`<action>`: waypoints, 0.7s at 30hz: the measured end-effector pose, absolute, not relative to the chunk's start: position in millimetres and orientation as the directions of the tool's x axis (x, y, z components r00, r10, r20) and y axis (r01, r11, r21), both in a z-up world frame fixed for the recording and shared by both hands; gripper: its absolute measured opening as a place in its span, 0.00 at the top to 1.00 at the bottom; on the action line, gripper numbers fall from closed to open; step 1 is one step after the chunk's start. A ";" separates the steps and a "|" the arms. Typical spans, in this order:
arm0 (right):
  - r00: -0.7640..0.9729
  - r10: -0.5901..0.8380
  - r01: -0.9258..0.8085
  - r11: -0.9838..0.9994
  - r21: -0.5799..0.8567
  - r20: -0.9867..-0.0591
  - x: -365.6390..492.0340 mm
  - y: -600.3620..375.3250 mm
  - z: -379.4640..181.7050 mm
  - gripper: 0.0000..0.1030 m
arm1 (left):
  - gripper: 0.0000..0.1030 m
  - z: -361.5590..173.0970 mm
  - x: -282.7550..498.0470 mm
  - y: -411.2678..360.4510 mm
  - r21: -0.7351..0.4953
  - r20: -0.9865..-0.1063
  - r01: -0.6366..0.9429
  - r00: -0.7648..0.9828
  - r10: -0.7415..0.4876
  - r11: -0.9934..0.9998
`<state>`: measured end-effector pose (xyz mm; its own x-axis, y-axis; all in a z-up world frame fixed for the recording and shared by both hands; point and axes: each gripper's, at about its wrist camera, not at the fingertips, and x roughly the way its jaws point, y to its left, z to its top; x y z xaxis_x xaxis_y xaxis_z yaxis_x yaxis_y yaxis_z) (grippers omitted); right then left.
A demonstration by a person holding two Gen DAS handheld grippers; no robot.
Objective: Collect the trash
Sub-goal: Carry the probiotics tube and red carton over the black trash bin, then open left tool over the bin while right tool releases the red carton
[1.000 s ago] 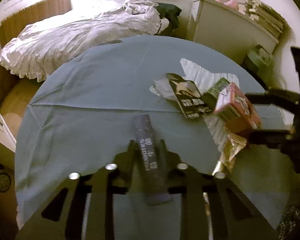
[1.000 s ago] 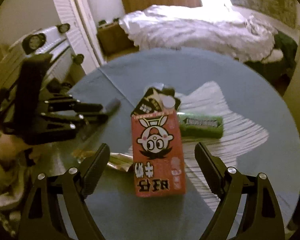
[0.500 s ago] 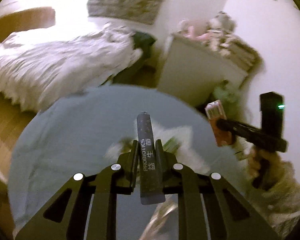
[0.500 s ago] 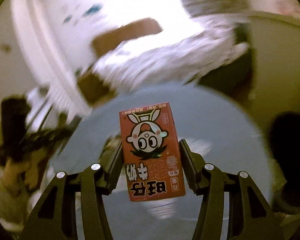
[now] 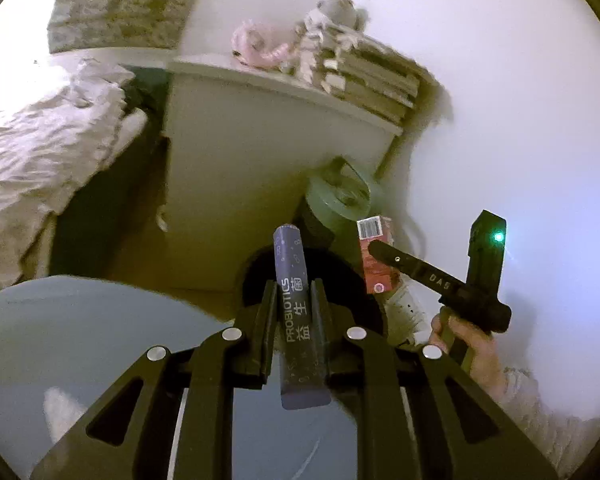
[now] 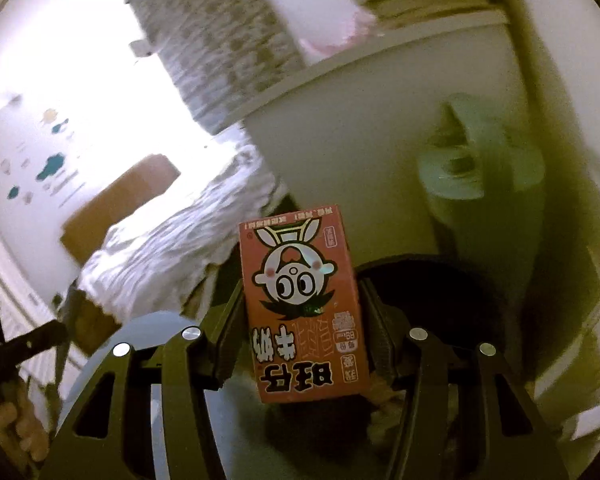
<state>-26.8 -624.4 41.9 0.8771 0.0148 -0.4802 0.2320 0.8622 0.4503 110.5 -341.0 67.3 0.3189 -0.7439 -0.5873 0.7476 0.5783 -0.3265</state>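
My left gripper is shut on a dark purple probiotics stick pack, held in the air past the table edge, over the dark opening of a bin. My right gripper is shut on a red milk carton with a cartoon face, above the same dark bin opening. In the left wrist view the right gripper and the red carton are to the right of the stick pack, over the bin's right side.
The round table with blue cloth is at lower left. A white cabinet with books and soft toys stands behind the bin. The bin's green lid leans up behind it. A bed lies to the left.
Both grippers closed on their items, lifted them off the table and swung right to above the bin. The other trash on the table has dropped out of view.
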 end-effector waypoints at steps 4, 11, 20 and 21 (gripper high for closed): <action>0.874 -0.013 0.269 0.846 0.461 -0.486 -25.1 -650.9 25.3 0.48 | 0.83 45.5 125.6 -383.5 -0.351 -0.621 0.756 0.254 -0.741 0.553; 0.866 -0.042 0.314 0.820 0.478 -0.498 -19.0 -683.2 1.6 0.48 | 0.82 13.2 142.1 -433.7 -0.371 -0.669 0.760 0.180 -0.721 0.534; 0.839 -0.069 0.356 0.820 0.448 -0.540 -12.8 -691.2 -12.5 0.48 | 0.82 -23.7 153.1 -467.7 -0.394 -0.716 0.741 0.124 -0.687 0.543; 0.835 -0.070 0.359 0.822 0.442 -0.546 -11.4 -691.1 -14.4 0.48 | 0.82 -27.7 153.6 -471.6 -0.398 -0.719 0.740 0.114 -0.685 0.542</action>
<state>-11.4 -691.1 -14.4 0.8346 -0.0702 -0.5463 0.3586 0.8221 0.4422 153.6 -471.6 -27.7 0.1143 -0.6851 -0.7195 0.7400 0.5419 -0.3984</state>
